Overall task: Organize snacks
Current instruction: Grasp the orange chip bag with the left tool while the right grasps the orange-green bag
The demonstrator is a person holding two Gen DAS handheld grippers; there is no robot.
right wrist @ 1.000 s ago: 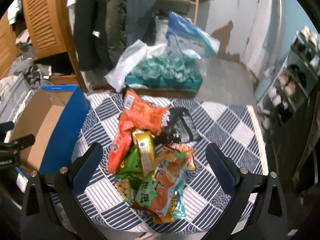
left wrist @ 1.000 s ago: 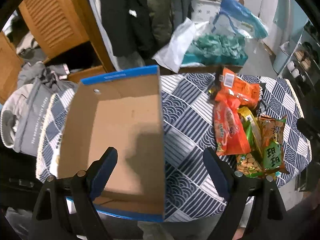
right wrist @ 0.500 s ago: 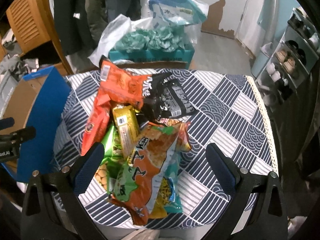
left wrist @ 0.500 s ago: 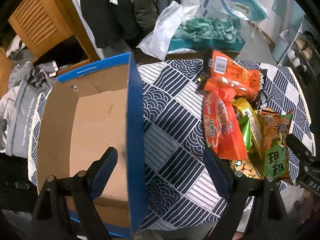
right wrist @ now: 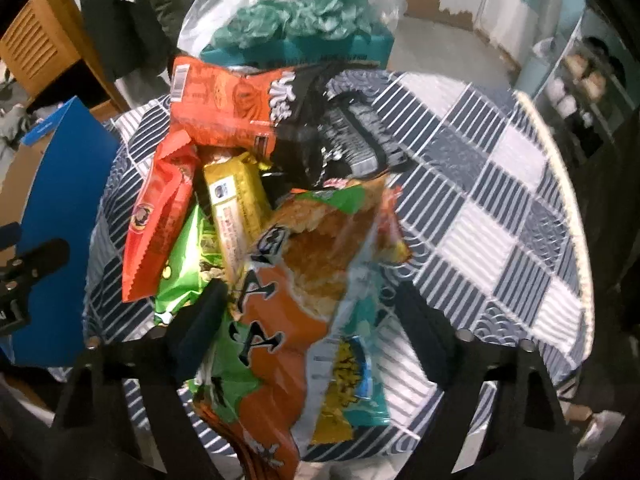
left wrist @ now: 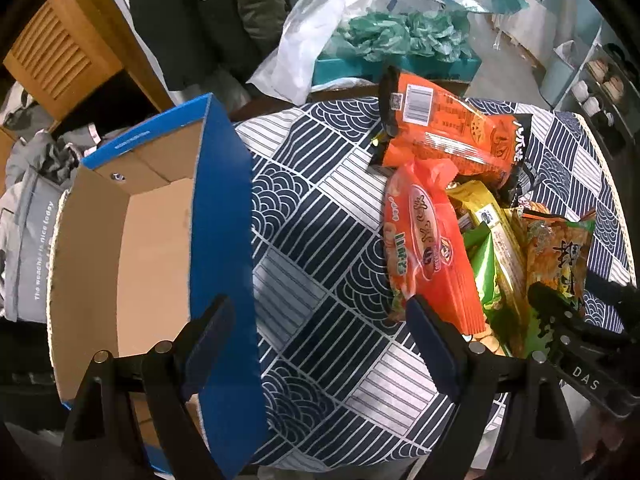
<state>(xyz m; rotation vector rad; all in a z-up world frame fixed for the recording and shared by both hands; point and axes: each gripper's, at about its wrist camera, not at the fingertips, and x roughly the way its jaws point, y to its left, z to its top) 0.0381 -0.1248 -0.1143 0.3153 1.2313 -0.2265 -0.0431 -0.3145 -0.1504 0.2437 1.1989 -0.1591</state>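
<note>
While both pairs of fingers stand spread and grip nothing, the right gripper point(right wrist: 310, 332) straddles the orange-and-green snack bag point(right wrist: 288, 300) atop the snack pile point(right wrist: 240, 200) — the left gripper point(left wrist: 320, 344) hangs over the patterned tablecloth point(left wrist: 320, 240), between pile and blue cardboard box point(left wrist: 160, 240).

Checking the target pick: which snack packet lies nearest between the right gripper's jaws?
The large orange-and-green crinkly packet with bold black characters, topmost at the pile's near end between the open jaws; the red, yellow and black packets lie farther back.
</note>
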